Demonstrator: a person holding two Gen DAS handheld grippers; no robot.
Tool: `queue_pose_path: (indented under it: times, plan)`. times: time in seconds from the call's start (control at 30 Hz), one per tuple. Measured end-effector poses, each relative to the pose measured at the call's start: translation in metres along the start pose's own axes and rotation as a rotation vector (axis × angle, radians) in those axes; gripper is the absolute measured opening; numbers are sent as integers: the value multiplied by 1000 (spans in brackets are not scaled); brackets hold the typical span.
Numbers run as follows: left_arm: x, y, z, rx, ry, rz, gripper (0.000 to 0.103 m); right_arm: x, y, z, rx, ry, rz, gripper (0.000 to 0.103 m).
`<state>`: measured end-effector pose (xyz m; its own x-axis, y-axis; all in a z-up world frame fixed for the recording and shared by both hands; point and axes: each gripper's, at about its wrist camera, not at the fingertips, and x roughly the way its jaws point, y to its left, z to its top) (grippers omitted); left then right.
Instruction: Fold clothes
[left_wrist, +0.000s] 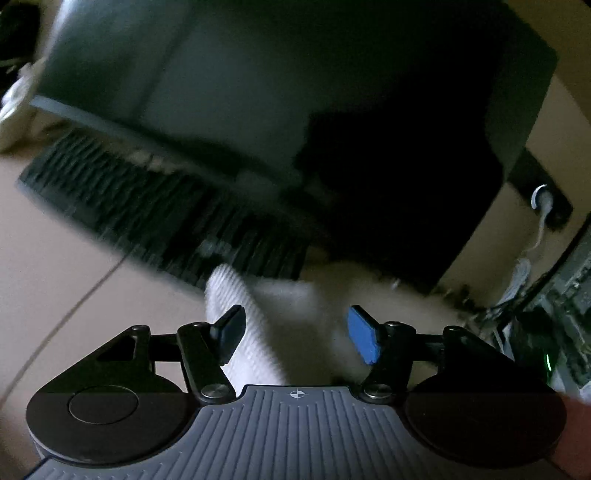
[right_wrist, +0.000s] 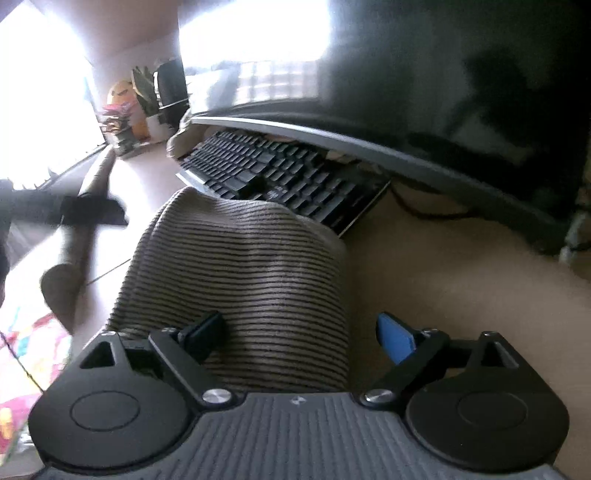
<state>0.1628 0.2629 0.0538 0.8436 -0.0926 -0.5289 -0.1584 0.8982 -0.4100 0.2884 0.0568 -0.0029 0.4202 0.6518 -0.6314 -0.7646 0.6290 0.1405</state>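
A beige garment with thin dark stripes (right_wrist: 243, 288) lies bunched on the desk (right_wrist: 443, 295) in front of a keyboard, in the right wrist view. My right gripper (right_wrist: 301, 338) is open, its fingers straddling the garment's near right edge. In the left wrist view the same ribbed cloth (left_wrist: 266, 325) appears pale and blurred. My left gripper (left_wrist: 295, 334) is open with the cloth lying between its fingers, not clamped.
A black keyboard (right_wrist: 280, 177) sits just behind the garment, under a large dark monitor (right_wrist: 424, 81); both also show in the left wrist view (left_wrist: 155, 206). A brown cardboard tube (right_wrist: 83, 221), plants (right_wrist: 144, 96) and clutter lie left. Cables (left_wrist: 539, 221) run right.
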Motion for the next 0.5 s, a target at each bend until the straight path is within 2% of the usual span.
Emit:
queue_pose_path:
  times: [0.07, 0.1, 0.17, 0.2, 0.27, 0.37, 0.5]
  plan:
    - [23, 0, 10, 36, 17, -41, 63, -12, 12, -1, -39, -26, -44, 90]
    - [37, 4, 11, 40, 48, -51, 63, -17, 20, -3, -38, -34, -19, 85]
    - [63, 14, 6, 49, 122, -24, 60, -28, 35, -7, -36, -51, 32, 72]
    - [70, 22, 2, 45, 151, -14, 59, -34, 42, -8, -35, -59, 57, 70]
    - [83, 37, -7, 34, 204, 2, 60, -33, 56, -16, -65, -65, 53, 70]
    - [85, 52, -11, -12, 210, -38, 60, -22, 74, -31, -134, -66, 4, 73]
    - [85, 58, -9, -18, 213, -46, 61, -8, 97, -49, -220, -64, -57, 76]
